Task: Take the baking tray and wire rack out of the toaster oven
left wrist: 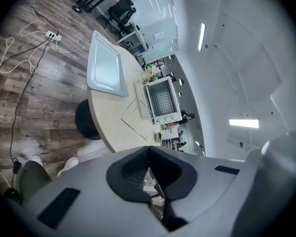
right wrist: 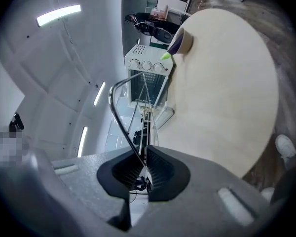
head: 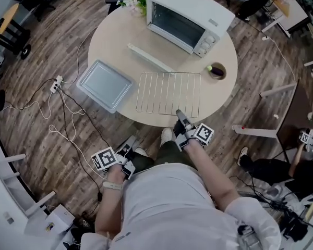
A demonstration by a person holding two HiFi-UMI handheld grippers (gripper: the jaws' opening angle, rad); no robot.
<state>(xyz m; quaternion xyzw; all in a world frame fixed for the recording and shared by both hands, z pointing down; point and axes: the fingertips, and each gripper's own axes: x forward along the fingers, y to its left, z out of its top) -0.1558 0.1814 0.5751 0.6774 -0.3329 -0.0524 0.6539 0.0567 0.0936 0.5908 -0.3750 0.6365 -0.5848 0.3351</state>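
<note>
My right gripper (right wrist: 144, 152) is clamped on the near wire of the wire rack (head: 167, 90), which lies flat on the table (head: 109, 40) beside the baking tray (head: 105, 84), both outside the toaster oven (head: 185, 14). My left gripper (head: 130, 140) is closed and empty. Pulled any nearer, the rack could tip off the table edge.

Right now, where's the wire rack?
Head view: the rack lies at the table's near edge, right of the tray and in front of the oven, its near rim pinched by the right gripper.

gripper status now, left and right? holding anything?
Left gripper: closed, empty.
Right gripper: closed on the wire rack.
</note>
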